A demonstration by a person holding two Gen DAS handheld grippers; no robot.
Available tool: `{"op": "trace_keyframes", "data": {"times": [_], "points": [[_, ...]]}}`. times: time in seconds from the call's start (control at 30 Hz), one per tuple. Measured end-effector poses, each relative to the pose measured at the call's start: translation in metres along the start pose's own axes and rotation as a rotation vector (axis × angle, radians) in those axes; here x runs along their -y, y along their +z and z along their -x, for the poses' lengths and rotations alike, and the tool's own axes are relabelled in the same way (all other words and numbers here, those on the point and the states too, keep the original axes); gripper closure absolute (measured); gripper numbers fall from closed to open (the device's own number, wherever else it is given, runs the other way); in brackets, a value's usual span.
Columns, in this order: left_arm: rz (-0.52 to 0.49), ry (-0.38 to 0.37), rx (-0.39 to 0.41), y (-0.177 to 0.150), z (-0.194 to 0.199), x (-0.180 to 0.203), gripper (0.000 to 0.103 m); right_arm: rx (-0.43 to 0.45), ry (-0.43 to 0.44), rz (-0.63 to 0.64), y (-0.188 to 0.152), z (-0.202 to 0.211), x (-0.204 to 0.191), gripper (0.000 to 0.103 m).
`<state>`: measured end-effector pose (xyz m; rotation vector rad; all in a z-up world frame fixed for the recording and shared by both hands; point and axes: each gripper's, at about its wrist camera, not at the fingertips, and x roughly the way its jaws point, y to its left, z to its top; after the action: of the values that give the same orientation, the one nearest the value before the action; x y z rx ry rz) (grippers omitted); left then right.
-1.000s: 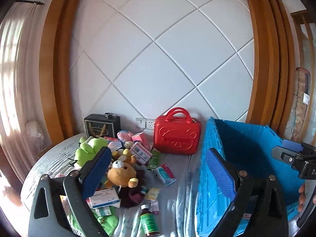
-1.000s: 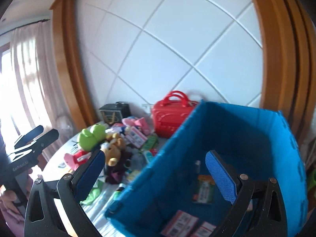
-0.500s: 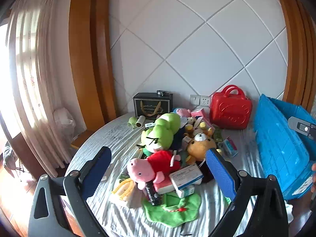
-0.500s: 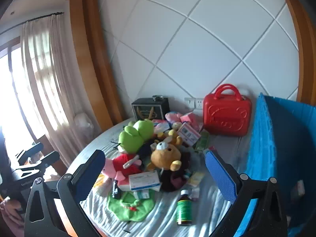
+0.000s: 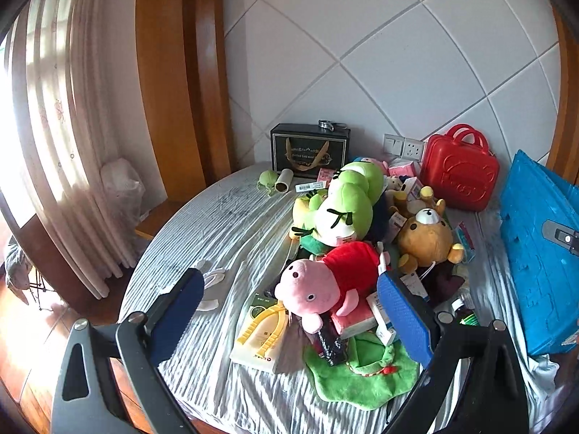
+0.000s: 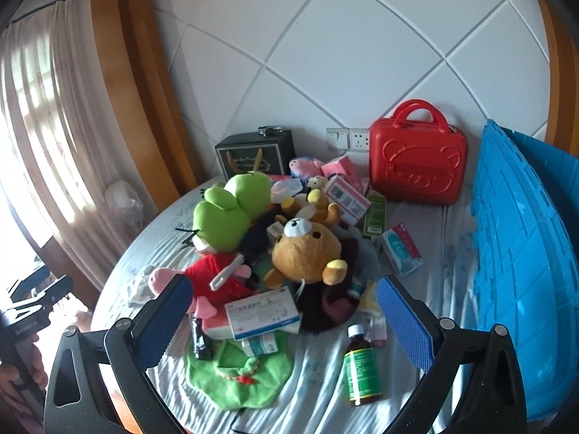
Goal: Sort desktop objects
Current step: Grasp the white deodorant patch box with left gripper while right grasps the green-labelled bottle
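One green frog toy (image 6: 231,213), one brown bear (image 6: 307,249), one red case (image 6: 416,166), one blue bin (image 6: 521,253). Left gripper (image 5: 289,318), right gripper (image 6: 286,320) both spread wide, empty, above toys.

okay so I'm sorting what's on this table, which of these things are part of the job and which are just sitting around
Part of the job: green frog plush, brown bear plush, pink pig plush, white medicine box, brown syrup bottle, blue crate, both open tongs.

Just lying about: black gift box, wall sockets, curtain.
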<state>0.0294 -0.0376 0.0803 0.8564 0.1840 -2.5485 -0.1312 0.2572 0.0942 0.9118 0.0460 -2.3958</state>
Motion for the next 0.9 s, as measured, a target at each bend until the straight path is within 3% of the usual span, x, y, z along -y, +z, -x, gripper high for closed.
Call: {"op": "trace_keyframes", "data": {"times": [0.2,0.47,0.8,0.9], "points": [[0.038,0.047,-0.147,-0.037,-0.070,-0.018,0.005,-0.094,-0.057,0.026,-0.015,-0.053,0.033,0.000],[0.057,0.086,-0.380,-0.095,-0.148,-0.041,0.005,-0.335,-0.094,-0.006,-0.064,-0.120,0.086,0.000],[-0.024,0.033,-0.477,-0.104,-0.220,-0.051,0.005,-0.496,-0.167,-0.140,-0.115,-0.148,0.110,0.000],[-0.034,-0.021,-0.515,-0.112,-0.228,-0.051,0.005,-0.517,-0.192,-0.157,-0.125,-0.150,0.112,0.000]]}}
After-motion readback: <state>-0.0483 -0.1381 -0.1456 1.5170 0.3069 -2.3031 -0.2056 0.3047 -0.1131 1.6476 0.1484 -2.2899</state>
